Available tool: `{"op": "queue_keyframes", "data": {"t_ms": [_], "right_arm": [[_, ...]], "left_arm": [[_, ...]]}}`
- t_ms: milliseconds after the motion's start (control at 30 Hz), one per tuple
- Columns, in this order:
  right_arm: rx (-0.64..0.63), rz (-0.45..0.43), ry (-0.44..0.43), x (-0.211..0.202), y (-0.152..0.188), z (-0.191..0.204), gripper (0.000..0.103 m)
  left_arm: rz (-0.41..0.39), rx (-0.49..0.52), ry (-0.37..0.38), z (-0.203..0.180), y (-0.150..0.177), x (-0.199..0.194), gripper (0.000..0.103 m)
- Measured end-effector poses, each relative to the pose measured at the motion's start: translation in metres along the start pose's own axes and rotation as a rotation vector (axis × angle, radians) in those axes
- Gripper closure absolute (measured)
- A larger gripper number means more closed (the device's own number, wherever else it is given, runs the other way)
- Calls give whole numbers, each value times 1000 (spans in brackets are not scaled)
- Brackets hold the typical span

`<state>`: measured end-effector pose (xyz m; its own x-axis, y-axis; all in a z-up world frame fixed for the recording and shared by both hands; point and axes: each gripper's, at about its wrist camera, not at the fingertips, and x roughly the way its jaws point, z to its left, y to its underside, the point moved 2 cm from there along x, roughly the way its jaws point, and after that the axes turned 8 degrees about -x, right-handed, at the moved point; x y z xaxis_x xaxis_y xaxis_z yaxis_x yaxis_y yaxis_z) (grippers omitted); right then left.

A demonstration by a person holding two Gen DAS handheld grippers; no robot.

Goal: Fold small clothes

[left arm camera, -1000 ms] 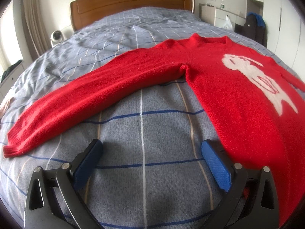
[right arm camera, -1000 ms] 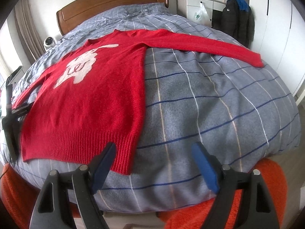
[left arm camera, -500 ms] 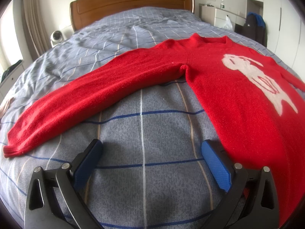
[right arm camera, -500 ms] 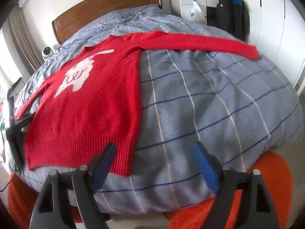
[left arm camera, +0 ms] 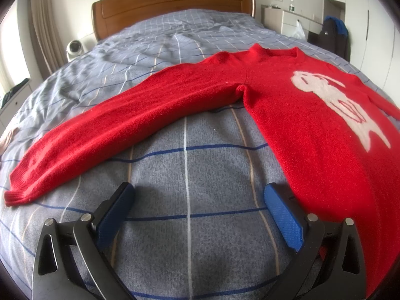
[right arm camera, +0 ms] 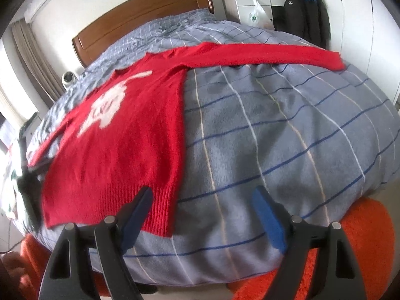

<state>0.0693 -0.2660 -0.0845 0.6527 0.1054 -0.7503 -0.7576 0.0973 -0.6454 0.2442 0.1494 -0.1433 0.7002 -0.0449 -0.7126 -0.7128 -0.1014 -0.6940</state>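
A red sweater (left arm camera: pixel 312 115) with a white figure on its chest lies flat on the bed, both sleeves spread out. In the left wrist view its long sleeve (left arm camera: pixel 120 125) runs down to the left. My left gripper (left arm camera: pixel 198 195) is open just above the blanket, in the angle between that sleeve and the sweater's side edge, holding nothing. In the right wrist view the sweater (right arm camera: pixel 125 137) fills the left half, its other sleeve (right arm camera: pixel 275 55) stretching right. My right gripper (right arm camera: pixel 202 200) hangs open over the blanket beside the ribbed hem corner (right arm camera: pixel 162 215), empty.
The bed carries a grey checked blanket (right arm camera: pixel 287 137) and has a wooden headboard (left arm camera: pixel 175 2). An orange fluffy rug (right arm camera: pixel 337 262) lies below the bed's foot. A white dresser (right arm camera: pixel 252 7) and dark hanging clothes (right arm camera: pixel 305 12) stand at the back right. A small white device (left arm camera: pixel 73 47) sits left of the bed.
The right wrist view has rolled and shifted, so the bed now tilts and the sweater looks blurred. The left wrist view is unchanged. Both grippers stay open.
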Motion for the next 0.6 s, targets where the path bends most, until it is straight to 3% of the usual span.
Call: {"op": "queue_keyframes", "data": {"t_ms": [133, 333, 433, 500, 600], "right_arm": [[107, -80, -84, -21, -38, -47, 22], [472, -181, -113, -15, -109, -196, 22], [709, -142, -207, 20, -110, -262, 24], [815, -124, -269, 38, -103, -283, 25], [842, -154, -268, 49, -110, -297, 29]], "left_arm": [[0, 0, 0, 0, 0, 0, 0], [0, 0, 0, 0, 0, 0, 0], [0, 0, 0, 0, 0, 0, 0], [0, 0, 0, 0, 0, 0, 0], [0, 1, 0, 0, 0, 0, 0]]}}
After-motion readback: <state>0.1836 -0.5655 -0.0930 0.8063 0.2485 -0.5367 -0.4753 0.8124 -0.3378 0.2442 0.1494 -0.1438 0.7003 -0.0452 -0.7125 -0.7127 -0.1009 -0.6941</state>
